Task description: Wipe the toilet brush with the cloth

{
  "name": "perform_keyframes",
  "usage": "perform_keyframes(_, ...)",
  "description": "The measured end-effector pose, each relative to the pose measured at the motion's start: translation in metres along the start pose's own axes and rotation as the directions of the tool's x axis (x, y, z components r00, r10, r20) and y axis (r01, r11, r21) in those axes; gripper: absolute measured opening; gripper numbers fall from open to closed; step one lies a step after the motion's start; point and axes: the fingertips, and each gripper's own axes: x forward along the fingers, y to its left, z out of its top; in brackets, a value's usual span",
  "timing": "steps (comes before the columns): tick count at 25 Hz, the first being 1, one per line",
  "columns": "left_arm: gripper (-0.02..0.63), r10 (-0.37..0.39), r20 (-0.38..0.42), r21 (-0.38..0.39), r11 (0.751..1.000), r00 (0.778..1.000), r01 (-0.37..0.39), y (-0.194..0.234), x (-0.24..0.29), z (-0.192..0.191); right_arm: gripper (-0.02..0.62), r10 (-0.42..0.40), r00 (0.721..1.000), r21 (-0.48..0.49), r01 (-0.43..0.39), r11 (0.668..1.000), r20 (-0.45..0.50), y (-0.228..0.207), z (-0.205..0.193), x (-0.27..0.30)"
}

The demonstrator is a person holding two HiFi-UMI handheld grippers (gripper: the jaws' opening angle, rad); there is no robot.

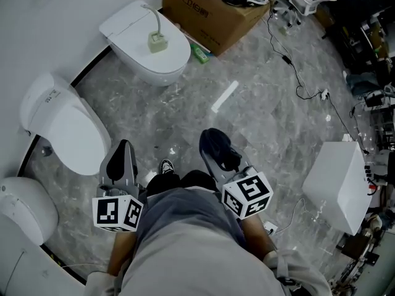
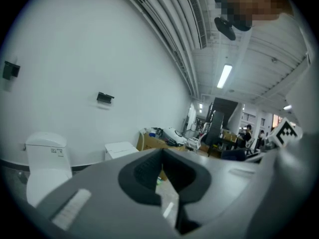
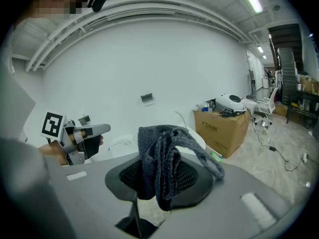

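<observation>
- Grey cloth (image 3: 164,153) hung bunched between the jaws of the right gripper (image 1: 217,145). The jaws were clamped on it, and its folds spilled over both pads.
- Left gripper (image 1: 125,148) had its jaws drawn nearly together. Only a thin wedge of floor showed between the pads, and nothing was held.
- Both grippers were held low in front of the person, either side of a shoe (image 1: 166,166), tips pointing forward.
- Brush (image 1: 158,41) sat on the closed lid of the far toilet (image 1: 133,26), with its thin curved handle running back toward the wall. It was well apart from both grippers and from the cloth.
- A second toilet (image 1: 68,128), lid down, stood at the left, near the left gripper. A third (image 1: 18,208) showed at the lower left edge.
- A cardboard box (image 1: 203,11) stood just beside the far toilet, with a small green thing (image 1: 199,53) on the floor between them.
- A white box (image 1: 336,180) stood to the right, and a black cable (image 1: 296,79) trailed over the marbled floor (image 1: 259,122).
</observation>
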Motion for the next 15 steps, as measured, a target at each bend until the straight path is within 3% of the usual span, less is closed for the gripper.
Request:
perform_keyframes(9, 0.000, 0.023, -0.003, -0.022, 0.999, 1.000, -0.023, 0.016, 0.036, 0.007, 0.112, 0.032, 0.999, 0.004, -0.032, 0.999, -0.016, -0.017, 0.021, 0.040)
perform_keyframes(15, 0.000, 0.050, 0.008, -0.020, 0.999, 0.999, -0.049, 0.024, 0.089, 0.020, 0.112, 0.073, 0.997, -0.015, -0.073, 0.997, 0.000, -0.049, 0.057, 0.085)
